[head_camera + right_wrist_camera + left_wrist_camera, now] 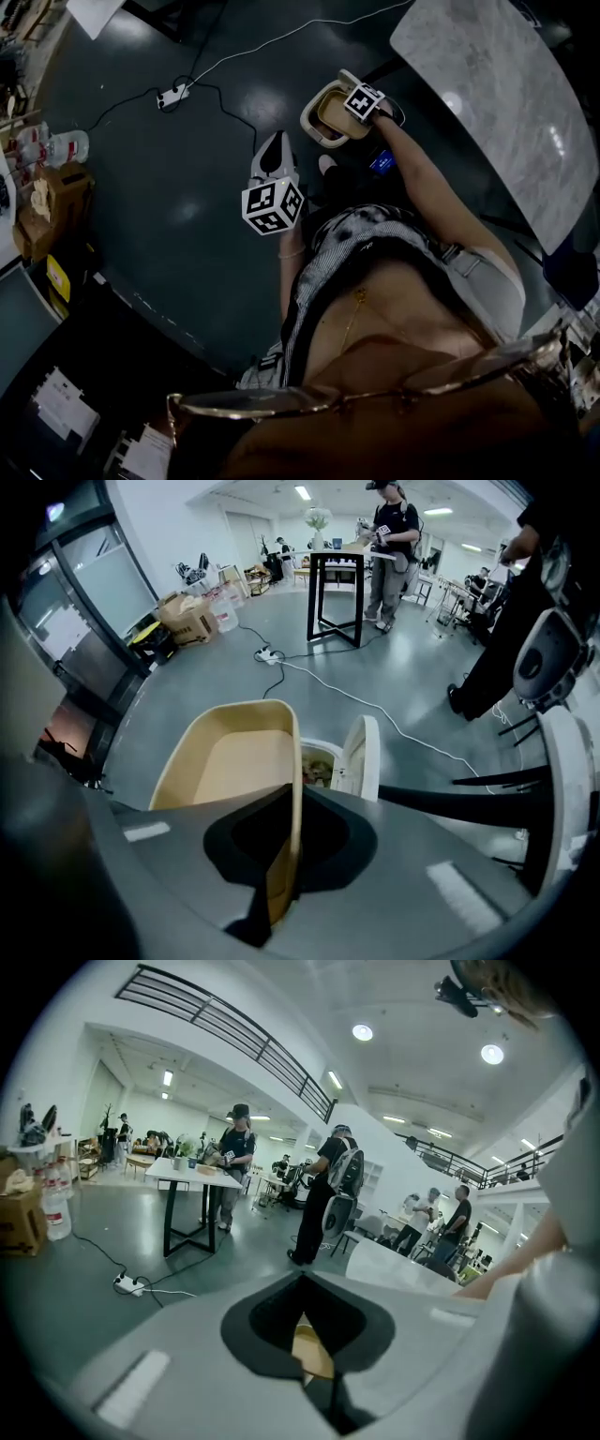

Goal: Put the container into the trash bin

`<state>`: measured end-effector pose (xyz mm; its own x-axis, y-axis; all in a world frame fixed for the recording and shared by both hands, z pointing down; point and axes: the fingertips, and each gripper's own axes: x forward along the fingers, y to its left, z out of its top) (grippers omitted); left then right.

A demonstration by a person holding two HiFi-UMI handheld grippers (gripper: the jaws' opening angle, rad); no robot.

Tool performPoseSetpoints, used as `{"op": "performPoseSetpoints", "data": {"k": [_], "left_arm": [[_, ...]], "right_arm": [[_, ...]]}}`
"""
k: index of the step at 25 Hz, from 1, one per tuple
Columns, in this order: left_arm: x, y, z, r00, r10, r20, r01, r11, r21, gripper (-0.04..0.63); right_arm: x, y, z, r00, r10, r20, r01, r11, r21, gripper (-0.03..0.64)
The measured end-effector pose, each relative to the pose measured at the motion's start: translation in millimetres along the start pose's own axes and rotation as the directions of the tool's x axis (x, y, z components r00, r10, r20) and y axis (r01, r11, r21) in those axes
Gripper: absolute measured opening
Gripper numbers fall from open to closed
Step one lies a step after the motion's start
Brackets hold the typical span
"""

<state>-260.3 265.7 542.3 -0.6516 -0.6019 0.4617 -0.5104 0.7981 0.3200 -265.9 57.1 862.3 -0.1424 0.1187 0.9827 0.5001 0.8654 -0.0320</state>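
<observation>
Tan container (230, 761), its thin wall clamped in the jaws of the right gripper (292, 803) at lower centre of the frame, hangs just over the white trash bin (322, 761), whose lid (364, 752) stands open to take it, while the left gripper (273, 161), jaws together and seemingly empty, waits off left.

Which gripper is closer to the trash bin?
Right. The right gripper holds the container over the trash bin; the left gripper is off to its side.
</observation>
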Motion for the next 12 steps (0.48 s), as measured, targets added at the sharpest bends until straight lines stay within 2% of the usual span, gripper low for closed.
{"op": "performPoseSetpoints", "data": {"k": [5,9,12], "left_arm": [[-4.6,5.9,-6.3,1.0,0.029,-0.006,-0.029,0.999,-0.015,0.0],[-6.4,12.3,-12.8,0.999,0.041,-0.024,-0.042,0.999,-0.027,0.0],[-6.9,16.4,-14.1,0.998,0.05,-0.032,-0.051,0.998,-0.028,0.0]], "right_arm": [[27.6,14.8,3.2,0.998,0.067,0.021,-0.067,0.998,-0.004,0.029],[32.0,12.0,4.7,0.999,0.044,-0.004,-0.044,0.999,0.002,0.029],[37.7,16.9,11.2,0.998,0.068,0.006,-0.068,0.998,0.013,0.029]]}}
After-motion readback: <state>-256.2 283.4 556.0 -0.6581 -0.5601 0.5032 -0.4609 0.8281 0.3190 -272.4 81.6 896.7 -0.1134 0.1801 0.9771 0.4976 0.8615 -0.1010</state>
